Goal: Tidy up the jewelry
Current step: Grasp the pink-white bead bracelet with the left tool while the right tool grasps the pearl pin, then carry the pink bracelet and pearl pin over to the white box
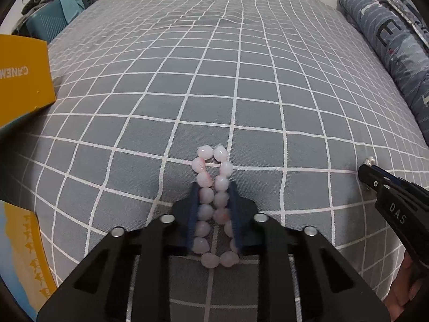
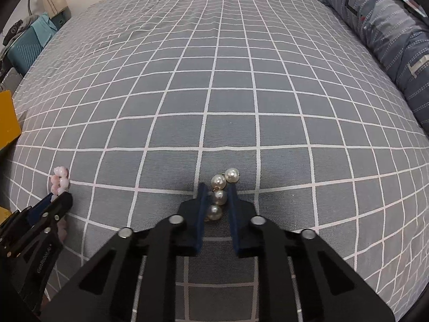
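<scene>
A: Nearest in the left wrist view, how does the left gripper [image 1: 214,190] stand?

B: Its blue pads [image 1: 193,214] are drawn in on a pink bead bracelet [image 1: 213,201], squeezing the loop into two close rows. The loop's near end lies back by the gripper body and its far end reaches past the fingertips onto the sheet [image 1: 241,94].

A: And the right gripper [image 2: 216,191]?

B: In its own view the pads stand either side of a short pearl string [image 2: 221,190]. Two pearls sit between the pads and two more lie just past the tips on the sheet. The jaws are drawn nearly together on the pearls, pinching them.

A: Do the two see each other?

B: Yes. The right gripper shows at the right edge of the left view with a pearl at its tip, and a hand [image 1: 405,289] is below it. The left gripper shows low at the left of the right view, pink beads poking out ahead.

A: Farther off?

B: A yellow box [image 1: 24,75] lies at the left, near the bracelet's side. The grey checked sheet runs back, a patterned quilt [image 1: 388,48] is rolled along the right, and a teal case [image 1: 45,24] stands off the far left corner.
</scene>
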`<state>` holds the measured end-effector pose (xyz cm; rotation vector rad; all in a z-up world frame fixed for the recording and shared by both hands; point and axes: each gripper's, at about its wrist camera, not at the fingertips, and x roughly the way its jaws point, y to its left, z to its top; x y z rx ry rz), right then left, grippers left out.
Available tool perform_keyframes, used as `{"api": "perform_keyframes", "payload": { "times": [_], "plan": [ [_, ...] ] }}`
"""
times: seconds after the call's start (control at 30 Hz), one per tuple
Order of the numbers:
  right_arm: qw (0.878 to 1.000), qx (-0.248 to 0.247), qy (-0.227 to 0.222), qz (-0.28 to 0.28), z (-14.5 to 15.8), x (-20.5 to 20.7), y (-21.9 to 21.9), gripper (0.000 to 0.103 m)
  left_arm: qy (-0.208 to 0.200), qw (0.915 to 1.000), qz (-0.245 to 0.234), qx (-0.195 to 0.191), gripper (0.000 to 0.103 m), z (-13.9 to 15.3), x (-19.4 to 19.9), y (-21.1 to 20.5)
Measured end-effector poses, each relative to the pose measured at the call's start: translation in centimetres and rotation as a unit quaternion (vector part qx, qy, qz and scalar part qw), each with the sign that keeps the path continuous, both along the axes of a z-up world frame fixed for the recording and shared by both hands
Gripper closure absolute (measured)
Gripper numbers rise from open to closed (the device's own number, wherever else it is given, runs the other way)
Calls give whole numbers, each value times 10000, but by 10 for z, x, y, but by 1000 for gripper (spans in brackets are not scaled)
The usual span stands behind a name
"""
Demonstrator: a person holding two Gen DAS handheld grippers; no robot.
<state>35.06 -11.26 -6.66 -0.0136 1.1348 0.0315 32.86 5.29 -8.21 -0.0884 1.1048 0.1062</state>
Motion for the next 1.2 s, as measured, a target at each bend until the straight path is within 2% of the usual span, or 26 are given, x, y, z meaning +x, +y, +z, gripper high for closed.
{"api": "perform_keyframes", "payload": {
  "times": [0.13, 0.2, 0.63, 0.9, 1.2],
  "plan": [
    [10000, 15, -55, -66, 1, -3, 0, 92, -66, 9999, -7, 116, 85, 1, -3, -2],
    [9999, 5, -87, -80, 2, -4, 0, 92, -74, 9999, -29, 89, 93, 2, -4, -3],
    [9991, 45, -317, -261, 19, -13, 0, 92, -176, 9994, -186, -240, 93, 14, -18, 2],
    [9981, 4, -550, -288, 42, -28, 0, 92, -389, 9983, -211, -377, 93, 38, -31, 0],
    [9948, -8, -965, -329, 76, -61, 0, 92, -762, 9963, -207, -337, 93, 77, -59, 2]
  ]
}}
